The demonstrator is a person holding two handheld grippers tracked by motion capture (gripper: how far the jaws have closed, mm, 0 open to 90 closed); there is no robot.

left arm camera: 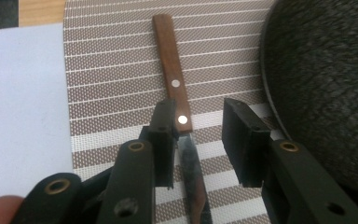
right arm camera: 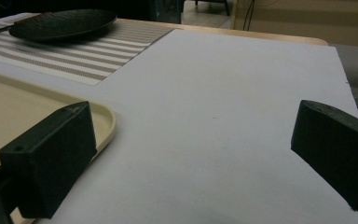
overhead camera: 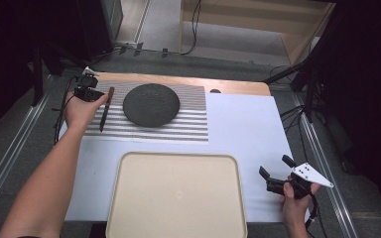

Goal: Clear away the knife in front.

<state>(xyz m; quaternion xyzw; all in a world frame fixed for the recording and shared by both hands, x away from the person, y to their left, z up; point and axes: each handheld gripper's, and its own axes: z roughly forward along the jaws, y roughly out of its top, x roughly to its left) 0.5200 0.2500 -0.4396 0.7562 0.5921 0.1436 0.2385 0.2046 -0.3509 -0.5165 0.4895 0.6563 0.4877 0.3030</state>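
Observation:
A knife with a brown wooden handle (left arm camera: 172,74) and a steel blade lies on the striped placemat (left arm camera: 112,70), left of a dark round plate (left arm camera: 326,70). My left gripper (left arm camera: 200,116) is open, its jaws straddling the knife where handle meets blade, the left jaw closest to it. From above, the knife (overhead camera: 106,109) runs beside the hand holding the left gripper (overhead camera: 93,93), and the plate (overhead camera: 151,104) sits at the mat's middle. My right gripper (overhead camera: 275,165) is open and empty at the front right. In its own view the right gripper (right arm camera: 191,154) hovers over white sheet.
A cream tray (overhead camera: 176,193) lies at the front centre, its corner (right arm camera: 103,116) close to the right gripper's left jaw. White sheet (overhead camera: 243,124) covers the table's right side. The wooden table edge (overhead camera: 228,85) runs along the back, with stands and cables beyond.

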